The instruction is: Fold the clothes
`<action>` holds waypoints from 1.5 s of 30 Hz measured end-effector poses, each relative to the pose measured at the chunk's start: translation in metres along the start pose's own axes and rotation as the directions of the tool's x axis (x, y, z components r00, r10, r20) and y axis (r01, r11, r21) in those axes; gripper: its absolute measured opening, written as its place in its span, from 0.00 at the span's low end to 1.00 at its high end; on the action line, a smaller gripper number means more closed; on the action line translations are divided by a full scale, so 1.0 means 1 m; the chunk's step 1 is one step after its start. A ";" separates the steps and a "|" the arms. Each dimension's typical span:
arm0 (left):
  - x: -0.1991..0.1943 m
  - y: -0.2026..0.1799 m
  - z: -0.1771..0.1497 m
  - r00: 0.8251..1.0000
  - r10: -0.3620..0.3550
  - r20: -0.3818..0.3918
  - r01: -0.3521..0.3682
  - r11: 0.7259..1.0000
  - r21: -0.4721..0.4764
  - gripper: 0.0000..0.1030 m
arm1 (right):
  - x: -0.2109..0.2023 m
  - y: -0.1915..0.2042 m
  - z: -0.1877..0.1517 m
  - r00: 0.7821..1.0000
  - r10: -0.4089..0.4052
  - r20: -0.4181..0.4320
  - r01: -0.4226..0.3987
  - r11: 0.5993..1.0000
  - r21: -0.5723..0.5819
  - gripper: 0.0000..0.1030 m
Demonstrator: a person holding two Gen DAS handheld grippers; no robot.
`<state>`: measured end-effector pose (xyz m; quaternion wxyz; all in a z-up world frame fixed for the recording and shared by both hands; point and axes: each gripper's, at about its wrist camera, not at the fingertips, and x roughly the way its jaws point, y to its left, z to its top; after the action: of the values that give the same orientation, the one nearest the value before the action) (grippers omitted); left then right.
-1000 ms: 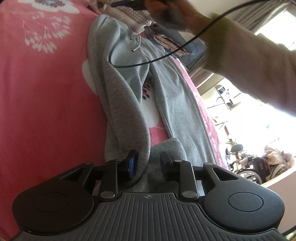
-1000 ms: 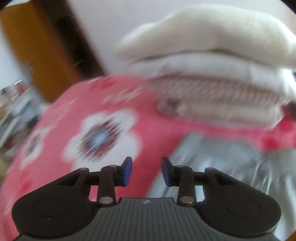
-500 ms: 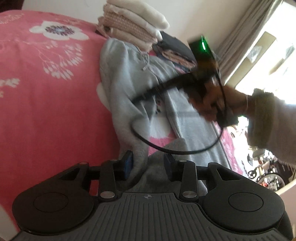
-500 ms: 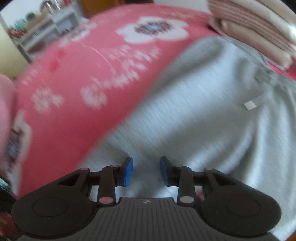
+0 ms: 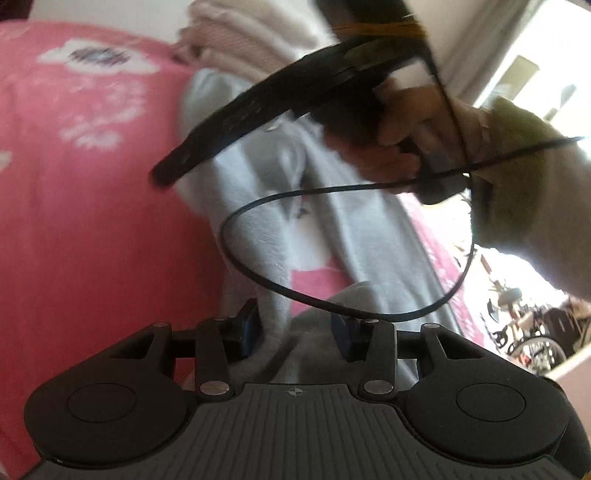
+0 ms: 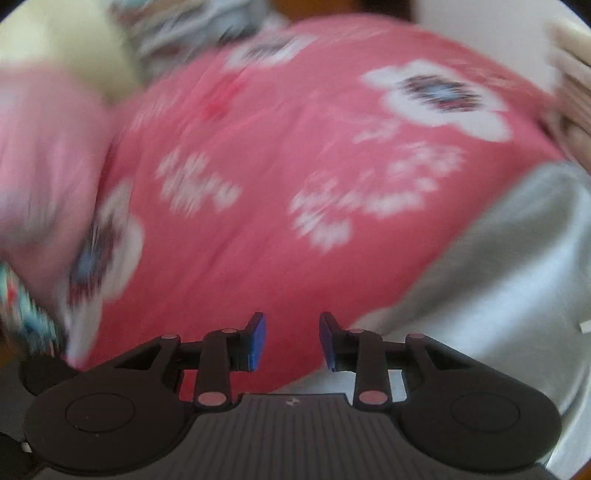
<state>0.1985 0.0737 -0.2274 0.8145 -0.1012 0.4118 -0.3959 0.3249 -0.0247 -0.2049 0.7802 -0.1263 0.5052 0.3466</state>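
— On the pink floral bedspread, what lies there?
— Grey sweatpants, legs stretched out, rumpled.
— The left gripper?
— Opening, a grey fold between its jaws.
— The right gripper?
— Parted, empty, above the bedspread.

A bed with a pink floral blanket fills most of both views. In the left wrist view a pale wall stands at twelve o'clock, and a grey curtain hangs at one o'clock beside a bright, washed-out window. At four o'clock, dark wheeled chairs stand in strong daylight. The right wrist view is blurred; a cluttered shelf shows at eleven o'clock.
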 end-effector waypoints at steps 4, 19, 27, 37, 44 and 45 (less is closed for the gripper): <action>-0.003 -0.009 -0.001 0.999 -0.047 0.022 0.046 0.998 0.035 0.40 | -0.014 0.006 -0.029 0.995 0.048 -0.084 -0.050 0.998 -0.025 0.33; -0.039 0.071 0.017 0.986 -0.095 0.138 0.131 0.951 -0.281 0.40 | -0.038 -0.042 -0.109 0.999 0.027 -0.032 -0.015 0.943 0.333 0.34; 0.036 0.058 0.019 1.000 -0.026 -0.006 0.024 0.981 -0.192 0.39 | -0.032 -0.053 -0.059 0.999 -0.042 0.003 0.038 0.924 0.379 0.46; 0.042 0.050 0.013 0.998 -0.051 -0.023 0.046 0.985 -0.168 0.39 | 0.014 -0.055 -0.035 0.956 -0.286 -0.067 0.289 0.871 0.397 0.25; 0.035 0.072 0.022 1.000 -0.019 0.019 0.024 0.966 -0.256 0.40 | -0.009 -0.075 -0.035 0.980 -0.184 0.072 0.119 0.839 0.531 0.05; 0.035 0.076 0.024 1.000 -0.012 0.026 0.018 0.962 -0.271 0.40 | -0.015 -0.075 -0.034 0.979 -0.160 0.128 0.066 0.839 0.540 0.05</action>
<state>0.2709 0.0951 -0.2700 0.7948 -0.2198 0.4516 -0.3407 0.3480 -0.1041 -0.2186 0.8434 0.0952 0.5054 0.1555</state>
